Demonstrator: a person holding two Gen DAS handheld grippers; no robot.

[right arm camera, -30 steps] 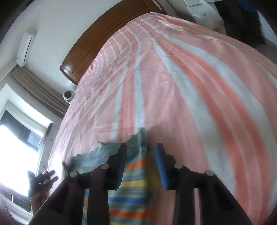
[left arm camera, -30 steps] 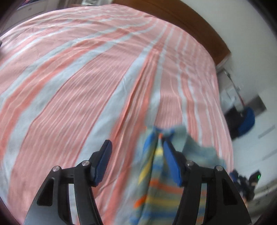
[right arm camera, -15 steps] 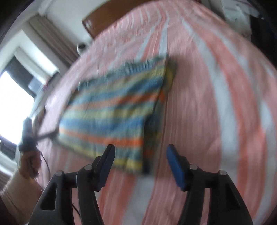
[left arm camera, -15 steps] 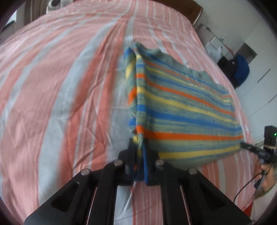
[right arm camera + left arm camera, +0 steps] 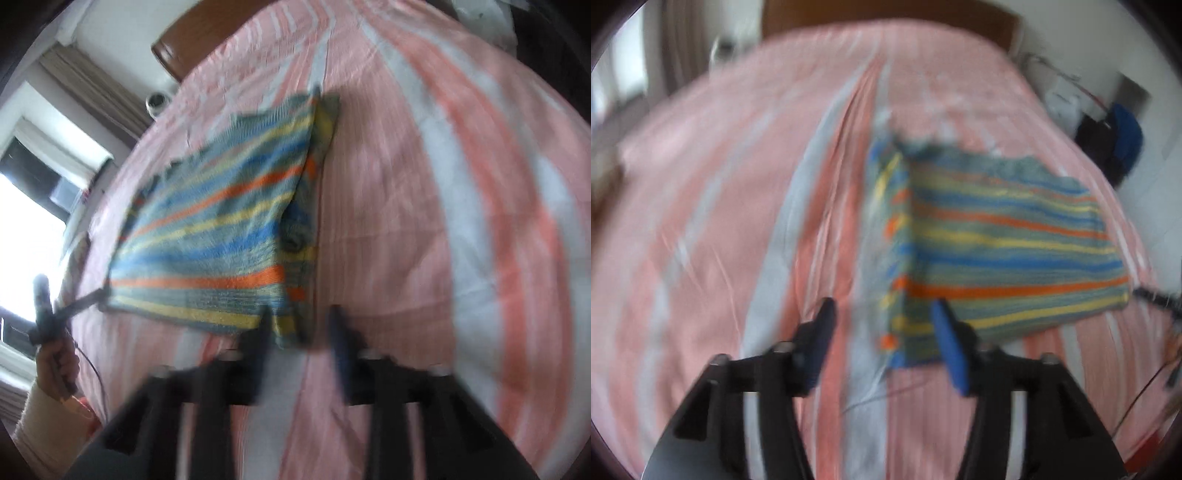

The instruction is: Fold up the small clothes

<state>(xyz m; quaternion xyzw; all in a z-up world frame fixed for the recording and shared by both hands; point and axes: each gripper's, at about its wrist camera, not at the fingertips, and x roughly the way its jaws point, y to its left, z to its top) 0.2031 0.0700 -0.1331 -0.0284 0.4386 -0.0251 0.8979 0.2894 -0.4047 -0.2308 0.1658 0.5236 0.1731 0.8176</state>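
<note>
A bed (image 5: 701,229) covered in a pink, orange and white striped sheet fills both blurred wrist views, with a brown headboard (image 5: 173,48) at its far end. A small knitted garment (image 5: 997,243), striped in blue, yellow, orange and grey-green, lies flat on the bed toward its near edge, partly folded, with one side turned over so a narrow band runs along its edge.

In the left wrist view, the left gripper (image 5: 882,343) hangs over the garment's near left corner. Its jaws are opening, spread apart, with the folded corner showing between them; the pads do not press on it.

In the right wrist view, the right gripper (image 5: 299,339) hangs over the garment's near right corner (image 5: 291,332). Its jaws are also opening and stand apart, the corner's tip lying in the gap between them, unpinched.

At the left edge of the right view, a hand (image 5: 55,365) in a pale sleeve holds the other gripper's handle, beside the bed's side edge and a bright window (image 5: 26,236).
</note>
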